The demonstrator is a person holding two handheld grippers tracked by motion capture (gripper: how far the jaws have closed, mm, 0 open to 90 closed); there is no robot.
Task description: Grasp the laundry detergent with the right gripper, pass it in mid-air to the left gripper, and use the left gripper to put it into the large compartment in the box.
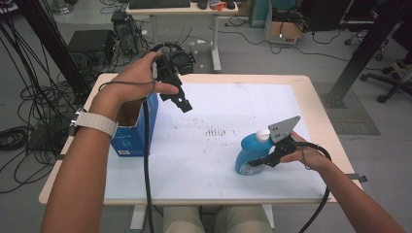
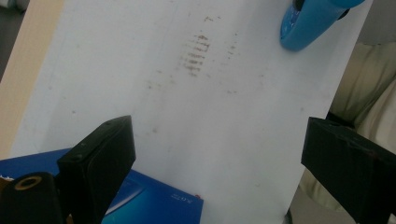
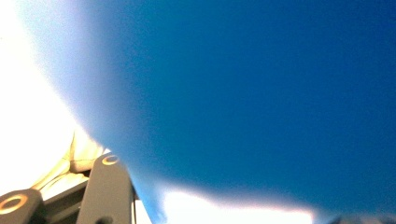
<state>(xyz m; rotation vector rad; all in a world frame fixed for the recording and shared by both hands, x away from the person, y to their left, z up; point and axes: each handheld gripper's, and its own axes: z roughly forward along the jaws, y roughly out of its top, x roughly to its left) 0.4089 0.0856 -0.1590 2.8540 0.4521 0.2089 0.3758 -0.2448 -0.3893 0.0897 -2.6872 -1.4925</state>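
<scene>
My right gripper (image 1: pixel 266 160) pinches the blue plastic bottle with a white cap (image 1: pixel 248 151), standing at the lower right of the white table sheet (image 1: pixel 214 160) in the high view. My left gripper (image 1: pixel 180 102), jaws spread wide and empty, hovers at upper left above the open blue cardboard box (image 1: pixel 131 138). Brown smudges (image 1: pixel 216 131) lie between them.

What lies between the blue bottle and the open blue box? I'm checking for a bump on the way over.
Nothing visible does. Bare white tabletop lies between the blue bottle, held by the right gripper, and the blue box. The open left gripper hangs in the air beside the box.
</scene>
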